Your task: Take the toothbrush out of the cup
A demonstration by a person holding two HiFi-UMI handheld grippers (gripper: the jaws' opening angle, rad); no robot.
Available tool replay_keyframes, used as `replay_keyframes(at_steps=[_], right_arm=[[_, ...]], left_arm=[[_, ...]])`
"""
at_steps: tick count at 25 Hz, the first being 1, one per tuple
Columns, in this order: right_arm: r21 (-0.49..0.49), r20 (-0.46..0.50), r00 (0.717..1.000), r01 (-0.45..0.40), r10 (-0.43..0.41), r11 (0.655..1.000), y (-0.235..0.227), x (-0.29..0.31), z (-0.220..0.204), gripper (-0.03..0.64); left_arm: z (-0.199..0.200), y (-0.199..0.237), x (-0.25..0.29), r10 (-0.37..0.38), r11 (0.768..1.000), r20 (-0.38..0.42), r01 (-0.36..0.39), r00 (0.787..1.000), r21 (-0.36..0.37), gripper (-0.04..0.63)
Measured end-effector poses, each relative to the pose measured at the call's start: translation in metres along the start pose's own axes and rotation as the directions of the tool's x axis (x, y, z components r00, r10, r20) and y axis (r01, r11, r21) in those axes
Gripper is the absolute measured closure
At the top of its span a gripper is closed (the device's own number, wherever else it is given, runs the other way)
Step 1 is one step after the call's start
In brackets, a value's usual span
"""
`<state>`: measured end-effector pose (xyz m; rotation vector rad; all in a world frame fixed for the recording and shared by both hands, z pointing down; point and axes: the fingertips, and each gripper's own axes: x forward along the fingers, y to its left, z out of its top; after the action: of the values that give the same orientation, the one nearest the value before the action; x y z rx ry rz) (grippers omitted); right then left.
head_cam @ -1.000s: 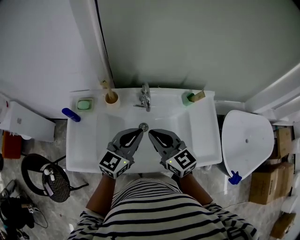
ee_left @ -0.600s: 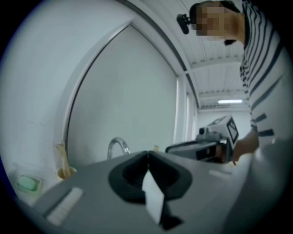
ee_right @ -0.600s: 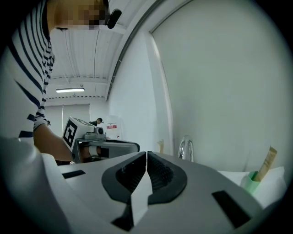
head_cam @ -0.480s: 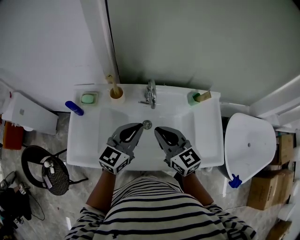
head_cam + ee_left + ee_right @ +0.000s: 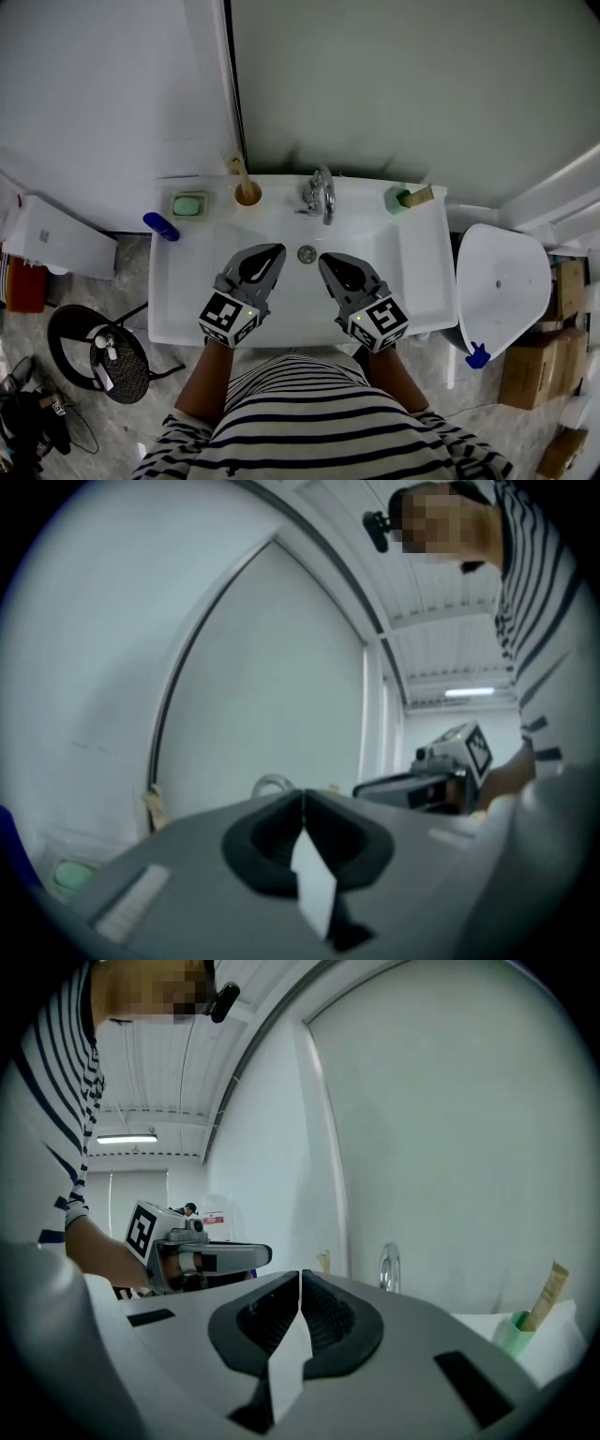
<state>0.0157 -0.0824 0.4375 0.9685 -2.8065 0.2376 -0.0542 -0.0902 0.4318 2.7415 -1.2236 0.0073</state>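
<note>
1. I'm working in a bathroom: my left gripper and right gripper hang over a white washbasin.
2. Beyond their tips stand a tap, a soap dish and a cup holding a toothbrush.
3. Right of the right gripper sits what looks like a closed toilet.

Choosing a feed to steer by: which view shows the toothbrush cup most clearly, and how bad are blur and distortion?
Head view: sharp, evenly lit, cup and toothbrush clear, edges bowed. Left gripper view: soft, heavy fisheye, dark corners, toothbrush tiny at left. Right gripper view: crisper, same fisheye, only the toothbrush tip shows above the right tongs.
</note>
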Motion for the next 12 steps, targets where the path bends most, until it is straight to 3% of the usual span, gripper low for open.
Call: replay_keyframes(at_steps=[12], right_arm=[[0.011, -0.003, 0.997, 0.082, -0.082, 0.997, 0.054, 0.068, 0.012, 0.609]], left_arm=[[0.003, 0.069, -0.06, -0.072, 0.997, 0.008, 0.073, 0.997, -0.028, 0.584]])
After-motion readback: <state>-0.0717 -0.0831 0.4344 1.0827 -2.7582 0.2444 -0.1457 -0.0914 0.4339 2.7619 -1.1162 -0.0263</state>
